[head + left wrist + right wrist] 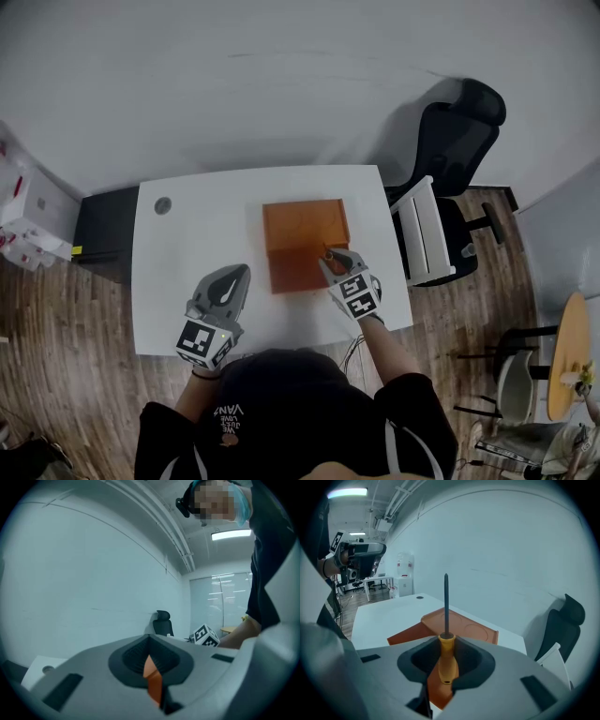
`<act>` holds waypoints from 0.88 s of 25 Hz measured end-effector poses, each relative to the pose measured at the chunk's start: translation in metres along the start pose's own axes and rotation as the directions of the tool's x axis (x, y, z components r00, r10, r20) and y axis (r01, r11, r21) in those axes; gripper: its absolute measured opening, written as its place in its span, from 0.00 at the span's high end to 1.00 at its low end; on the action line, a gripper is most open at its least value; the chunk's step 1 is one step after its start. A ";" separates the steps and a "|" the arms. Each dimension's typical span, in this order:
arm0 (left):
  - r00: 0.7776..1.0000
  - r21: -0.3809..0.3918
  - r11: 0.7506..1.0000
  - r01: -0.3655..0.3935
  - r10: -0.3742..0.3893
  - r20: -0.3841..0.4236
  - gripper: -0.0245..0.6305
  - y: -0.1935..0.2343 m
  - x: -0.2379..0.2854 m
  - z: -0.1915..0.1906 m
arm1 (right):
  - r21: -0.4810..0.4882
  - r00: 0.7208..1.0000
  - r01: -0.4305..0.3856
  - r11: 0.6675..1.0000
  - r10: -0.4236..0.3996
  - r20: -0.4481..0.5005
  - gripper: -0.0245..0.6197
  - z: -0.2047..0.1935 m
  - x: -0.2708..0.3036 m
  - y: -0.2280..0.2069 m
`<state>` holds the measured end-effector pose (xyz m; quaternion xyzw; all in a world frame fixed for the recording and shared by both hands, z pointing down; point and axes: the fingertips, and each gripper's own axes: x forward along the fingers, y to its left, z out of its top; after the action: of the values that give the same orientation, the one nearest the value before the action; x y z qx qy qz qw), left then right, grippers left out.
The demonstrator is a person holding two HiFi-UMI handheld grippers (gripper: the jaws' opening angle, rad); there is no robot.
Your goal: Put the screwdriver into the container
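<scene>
A screwdriver (447, 660) with a yellow-orange handle and a dark shaft stands upright between the jaws of my right gripper (446, 665), which is shut on the handle. In the head view that gripper (336, 262) hovers at the front right corner of the orange container (305, 223), whose flap (292, 270) lies open toward me. My left gripper (234, 277) rests low over the white table (187, 244), left of the container, with its jaws together and nothing held. Its own view (150, 667) shows only a thin orange sliver in the slit between them.
A black office chair (452, 178) stands off the table's right edge. A small round dark spot (163, 205) marks the table's back left corner. A black cabinet (103, 230) sits to the left, and a round wooden table (568, 356) is at the far right.
</scene>
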<state>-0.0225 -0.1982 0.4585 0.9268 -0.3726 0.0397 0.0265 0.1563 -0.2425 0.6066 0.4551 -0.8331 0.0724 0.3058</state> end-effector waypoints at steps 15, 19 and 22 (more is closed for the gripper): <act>1.000 -0.004 1.000 -0.012 0.012 -0.006 0.94 0.000 -0.003 -0.002 | -0.110 0.994 -0.042 0.993 0.030 -0.108 0.82 -0.026 0.021 0.009; 1.000 -0.006 1.000 -0.012 0.012 -0.009 0.94 -0.001 -0.004 -0.004 | -0.158 0.990 -0.062 0.986 0.040 -0.136 0.82 -0.032 0.028 0.014; 1.000 -0.010 1.000 -0.017 0.017 -0.011 0.94 0.000 -0.004 -0.005 | -0.164 0.988 -0.073 0.984 0.049 -0.148 0.82 -0.035 0.032 0.016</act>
<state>-0.0255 -0.1951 0.4632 0.9232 -0.3805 0.0435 0.0328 0.1462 -0.2421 0.6551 0.3955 -0.8256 0.0434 0.4000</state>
